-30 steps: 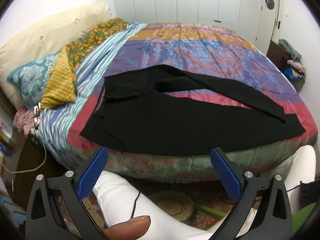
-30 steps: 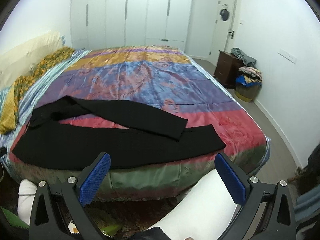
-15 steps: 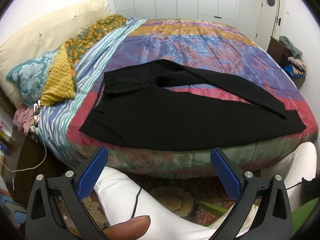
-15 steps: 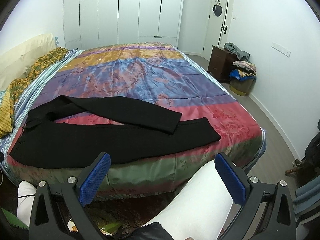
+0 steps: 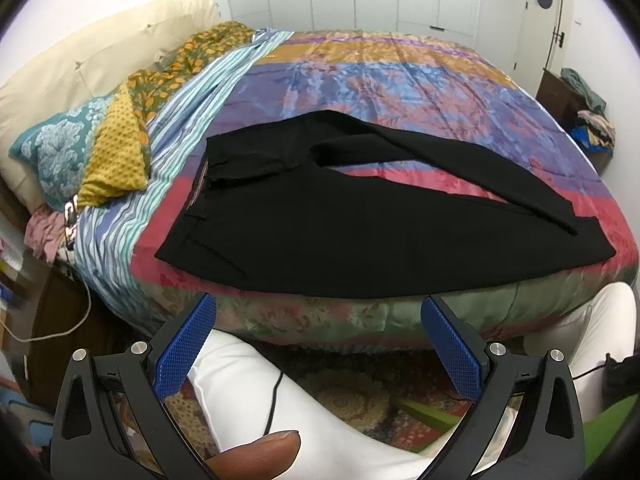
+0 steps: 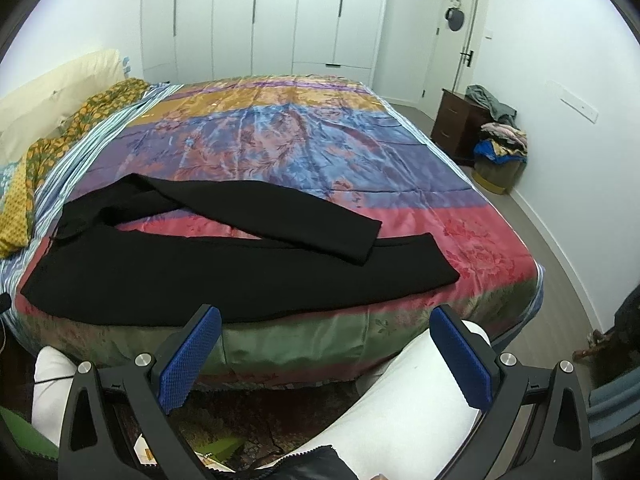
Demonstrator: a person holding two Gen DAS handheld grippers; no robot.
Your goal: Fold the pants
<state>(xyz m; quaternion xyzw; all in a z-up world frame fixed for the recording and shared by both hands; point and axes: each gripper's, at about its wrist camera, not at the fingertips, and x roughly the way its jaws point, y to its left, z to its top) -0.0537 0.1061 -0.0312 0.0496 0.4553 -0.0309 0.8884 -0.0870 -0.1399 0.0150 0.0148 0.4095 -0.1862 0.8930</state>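
The left tongs and right tongs both gape wide and hold nothing, hanging short of the bed, apparently poised to reach in; the black pants lie flat along the bed's near edge, waistband toward the pillows, 1 leg angled over the other, probably so each hem is reachable.

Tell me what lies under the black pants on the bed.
The black pants lie spread on the shiny multicoloured floral bedspread, mostly over its red band near the edge. Between the legs, red fabric shows. Anything beneath the cloth itself is covered.
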